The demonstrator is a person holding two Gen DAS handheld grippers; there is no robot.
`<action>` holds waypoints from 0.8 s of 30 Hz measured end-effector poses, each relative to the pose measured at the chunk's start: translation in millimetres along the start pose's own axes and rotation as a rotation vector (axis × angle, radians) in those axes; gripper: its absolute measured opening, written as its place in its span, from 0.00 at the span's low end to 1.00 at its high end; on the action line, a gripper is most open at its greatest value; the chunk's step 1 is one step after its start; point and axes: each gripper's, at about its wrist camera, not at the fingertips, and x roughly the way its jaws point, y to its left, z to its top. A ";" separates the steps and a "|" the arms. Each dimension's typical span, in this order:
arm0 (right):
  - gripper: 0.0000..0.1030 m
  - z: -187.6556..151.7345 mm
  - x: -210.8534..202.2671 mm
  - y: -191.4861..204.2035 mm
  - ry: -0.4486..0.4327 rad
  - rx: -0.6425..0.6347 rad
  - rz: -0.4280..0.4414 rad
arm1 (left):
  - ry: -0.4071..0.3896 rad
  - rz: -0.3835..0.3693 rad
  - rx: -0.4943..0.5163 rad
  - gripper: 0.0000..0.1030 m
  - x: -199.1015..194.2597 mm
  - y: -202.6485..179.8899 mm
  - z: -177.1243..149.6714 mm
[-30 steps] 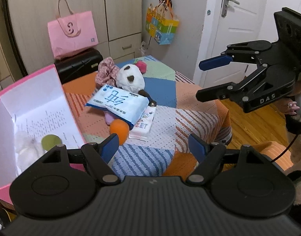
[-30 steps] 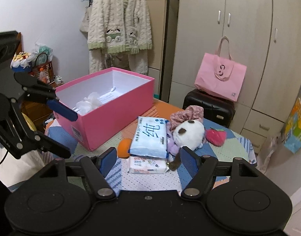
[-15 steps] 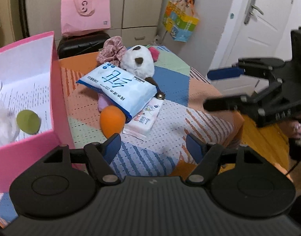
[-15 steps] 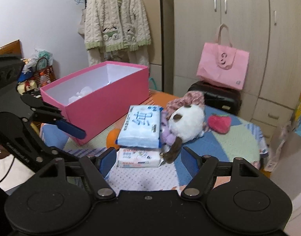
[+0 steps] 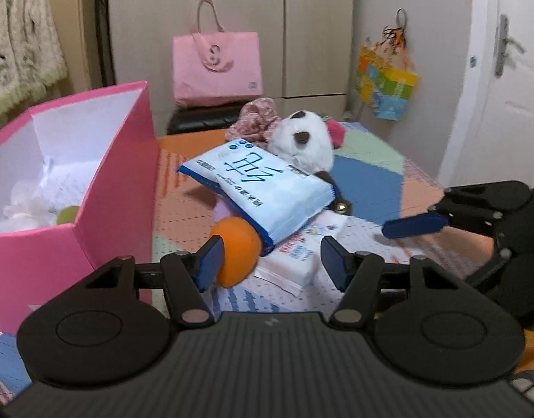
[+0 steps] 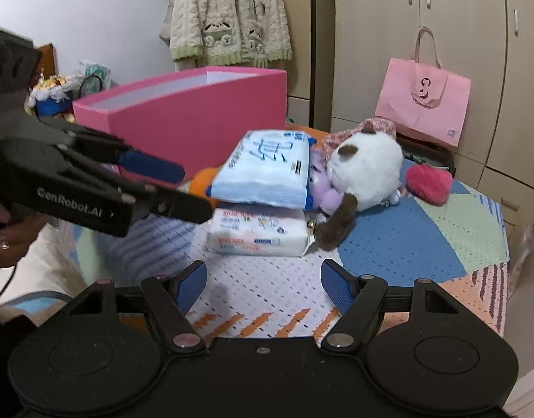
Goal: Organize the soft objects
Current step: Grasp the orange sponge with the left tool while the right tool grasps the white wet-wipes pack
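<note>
The task looks barely begun: the pink box (image 5: pixel 103 160) at the left holds a green ball (image 5: pixel 66 214) and some white stuff, while the blue tissue pack (image 5: pixel 260 188), white pack (image 6: pixel 258 231), orange ball (image 5: pixel 237 250) and plush panda (image 6: pixel 364 170) lie heaped on the table (image 6: pixel 406 244). The left gripper (image 5: pixel 270 264) is closing, empty, the orange ball just beyond its left finger. The right gripper (image 6: pixel 263 287) stands half open, empty, the white pack just ahead.

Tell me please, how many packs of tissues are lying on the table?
2. The blue tissue pack lies on top of the pile, tilted, resting partly on the orange ball. The white tissue pack lies flat under it on the tablecloth. Others may be hidden under the pile.
</note>
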 end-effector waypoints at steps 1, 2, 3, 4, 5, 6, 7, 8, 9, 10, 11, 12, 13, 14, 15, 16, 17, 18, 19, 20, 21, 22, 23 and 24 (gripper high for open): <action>0.76 -1.9 3.3 1.6 0.002 -0.009 0.001 | -0.011 0.027 0.009 0.57 1.6 -2.3 -1.0; 0.79 -2.9 6.4 2.2 0.004 -0.015 0.002 | -0.022 0.053 0.014 0.57 3.0 -4.4 -2.1; 0.80 -3.7 9.0 3.4 0.002 -0.019 0.003 | -0.034 0.088 0.028 0.57 4.4 -7.4 -3.4; 0.82 -4.2 11.7 3.3 -0.002 -0.018 0.005 | -0.044 0.121 0.059 0.57 6.0 -11.9 -5.3; 0.82 -4.2 14.3 3.0 -0.011 -0.009 0.007 | -0.048 0.140 0.089 0.57 7.7 -16.6 -6.9; 0.83 -3.6 16.3 2.1 -0.016 0.004 0.011 | -0.048 0.148 0.101 0.57 10.1 -19.8 -8.5; 0.83 -2.6 18.8 0.8 -0.017 0.019 0.015 | -0.039 0.152 0.094 0.57 12.6 -20.6 -8.8; 0.83 -1.6 21.1 -0.4 -0.020 0.029 0.014 | -0.036 0.155 0.084 0.57 14.1 -20.9 -8.9; 0.83 -0.7 23.6 -0.6 -0.023 0.030 0.006 | -0.043 0.161 0.077 0.57 14.6 -21.1 -8.5; 0.85 -0.2 25.7 -0.2 -0.025 0.026 -0.001 | -0.045 0.168 0.074 0.57 15.1 -21.4 -7.6; 0.88 0.7 27.8 0.0 -0.026 0.023 -0.003 | -0.043 0.170 0.072 0.57 15.7 -21.7 -6.5; 0.89 1.5 29.5 0.2 -0.026 0.023 -0.002 | -0.039 0.169 0.070 0.57 16.9 -21.5 -4.9; 0.89 2.5 31.2 0.2 -0.028 0.024 0.003 | -0.033 0.169 0.066 0.57 18.5 -20.8 -3.4; 0.90 3.2 33.1 1.3 -0.030 0.025 0.004 | -0.026 0.169 0.062 0.57 20.2 -20.0 -1.9; 0.90 3.7 34.6 2.3 -0.033 0.024 0.001 | -0.019 0.172 0.060 0.57 21.5 -20.0 -1.5; 0.90 4.3 36.2 3.8 -0.039 0.023 -0.005 | -0.012 0.174 0.060 0.57 22.7 -19.6 -0.8; 0.90 4.7 38.0 5.6 -0.048 0.029 -0.014 | -0.004 0.171 0.058 0.57 23.9 -18.8 0.2; 0.91 4.7 39.9 6.7 -0.056 0.039 -0.025 | 0.004 0.166 0.053 0.58 25.1 -17.6 1.5; 0.91 4.6 42.3 8.5 -0.066 0.049 -0.041 | 0.012 0.160 0.046 0.58 26.9 -16.1 3.1; 0.91 3.9 44.2 9.4 -0.075 0.054 -0.054 | 0.017 0.155 0.039 0.58 27.2 -14.7 3.5; 0.91 3.2 46.2 10.8 -0.085 0.059 -0.069 | 0.022 0.152 0.028 0.58 27.4 -12.9 4.1; 0.91 3.4 47.2 11.3 -0.089 0.063 -0.077 | 0.022 0.149 0.018 0.58 27.3 -11.6 3.5; 0.91 3.9 47.4 10.9 -0.089 0.068 -0.082 | 0.022 0.147 0.013 0.57 27.3 -11.7 2.5; 0.91 4.0 47.5 10.0 -0.089 0.073 -0.088 | 0.016 0.142 0.016 0.57 26.7 -13.0 1.1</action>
